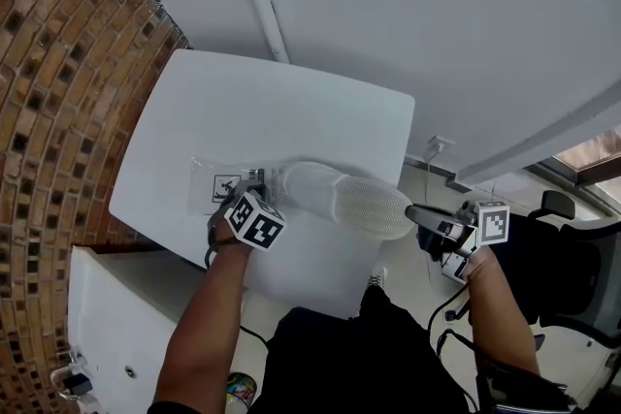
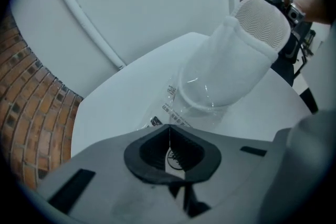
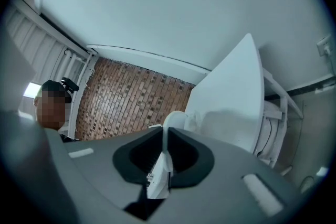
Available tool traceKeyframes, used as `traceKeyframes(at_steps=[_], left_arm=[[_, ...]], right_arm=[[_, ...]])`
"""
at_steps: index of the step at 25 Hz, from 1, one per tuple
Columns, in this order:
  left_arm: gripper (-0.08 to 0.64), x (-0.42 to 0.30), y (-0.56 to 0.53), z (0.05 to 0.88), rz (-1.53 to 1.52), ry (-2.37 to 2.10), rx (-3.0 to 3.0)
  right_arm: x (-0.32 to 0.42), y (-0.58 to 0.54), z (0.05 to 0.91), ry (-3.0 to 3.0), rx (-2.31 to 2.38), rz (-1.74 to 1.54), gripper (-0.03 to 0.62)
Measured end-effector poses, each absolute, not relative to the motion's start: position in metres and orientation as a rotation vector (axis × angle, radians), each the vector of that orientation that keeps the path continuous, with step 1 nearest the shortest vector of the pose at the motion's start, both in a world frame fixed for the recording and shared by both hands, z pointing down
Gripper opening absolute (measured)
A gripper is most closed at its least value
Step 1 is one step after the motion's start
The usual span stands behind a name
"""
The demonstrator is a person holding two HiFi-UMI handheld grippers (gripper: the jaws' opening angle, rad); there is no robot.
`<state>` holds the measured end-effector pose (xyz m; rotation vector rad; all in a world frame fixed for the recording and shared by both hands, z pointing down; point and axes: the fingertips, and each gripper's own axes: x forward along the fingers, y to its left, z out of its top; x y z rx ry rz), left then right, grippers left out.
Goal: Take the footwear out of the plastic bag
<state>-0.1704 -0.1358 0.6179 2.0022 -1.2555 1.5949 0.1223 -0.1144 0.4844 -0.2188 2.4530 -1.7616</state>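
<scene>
A white slipper (image 1: 349,199) lies on the white table (image 1: 262,102), its toe end still inside a clear plastic bag (image 1: 218,187) with a printed label. My left gripper (image 1: 249,181) is shut on the bag's closed end, and the thin film (image 2: 181,107) is pinched between its pads (image 2: 169,136). The slipper (image 2: 236,55) stretches away from this gripper, ribbed sole upward. My right gripper (image 1: 417,216) is past the table's right edge, shut on the slipper's heel rim (image 3: 169,126); the white fabric shows between its pads (image 3: 164,152).
A brick wall (image 1: 58,63) runs along the left. A white cabinet (image 1: 107,315) stands below the table's near-left corner. An office chair (image 1: 568,238) is at the right. A person (image 3: 50,105) stands far off in the right gripper view.
</scene>
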Motion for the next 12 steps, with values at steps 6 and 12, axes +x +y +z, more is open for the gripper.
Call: traceKeyframes(at_steps=[6,12], left_arm=[[0.009,-0.173,-0.147,0.623,1.431,-1.327,1.903],[0.009,-0.167,-0.157,0.626,1.303,-1.356,1.839]], right_arm=[[0.148,-0.103,0.461,2.462,-0.231,-1.706,0.032],[0.171,-0.089,0.435,2.431,-0.194,-1.636,0.032]])
